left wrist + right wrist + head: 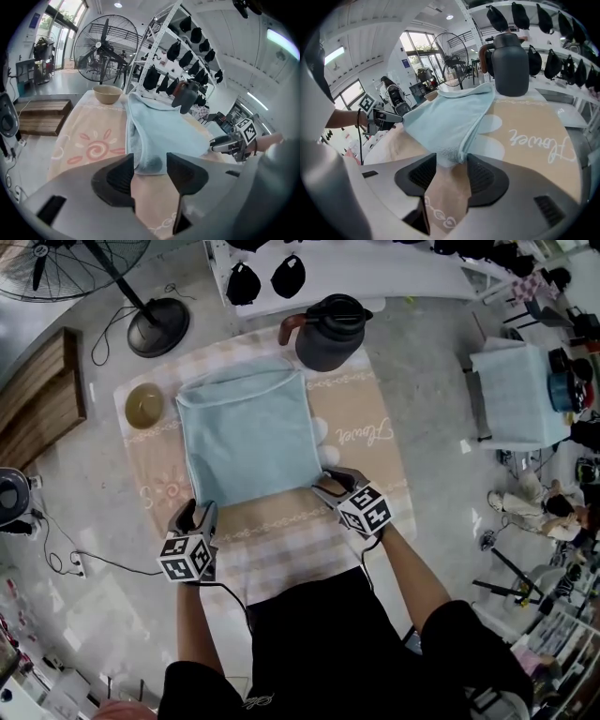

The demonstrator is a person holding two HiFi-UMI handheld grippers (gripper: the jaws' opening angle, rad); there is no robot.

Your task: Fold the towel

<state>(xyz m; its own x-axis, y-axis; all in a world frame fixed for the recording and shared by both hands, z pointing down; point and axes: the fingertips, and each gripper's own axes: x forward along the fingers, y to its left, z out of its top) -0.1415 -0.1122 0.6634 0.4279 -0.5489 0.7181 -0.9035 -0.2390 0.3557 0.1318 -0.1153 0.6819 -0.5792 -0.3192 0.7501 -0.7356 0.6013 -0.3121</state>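
Towel (248, 432) is the light blue one, lying flat in the middle of a table, near edge toward the person. The table has a beige checked cloth (281, 554) over it with a sun doodle on the left and some curly script on the right.

Left gripper (197, 512) is at the towel's near left corner and right gripper (330, 486) is at the near right corner. Both have their jaws apart. Each gripper view shows a towel corner sitting right between the tips, but the pads aren't squeezed shut on it, and you can see the cloth through the gap.

Other stuff on the table: a tan bowl (144, 405) just left of the towel, and a dark grey jug (330, 332) with a brown handle at the far edge, just past the towel.

Room is a pale concrete floor (441, 474). There's a big pedestal fan (157, 326) at the far left with a wooden platform (42, 395) beside it. A white rack (375, 273) hung with black caps (244, 282) sits behind the table. Off to the right is a second small table (520, 395) under a light blue cover. Cables run along the floor on the left.
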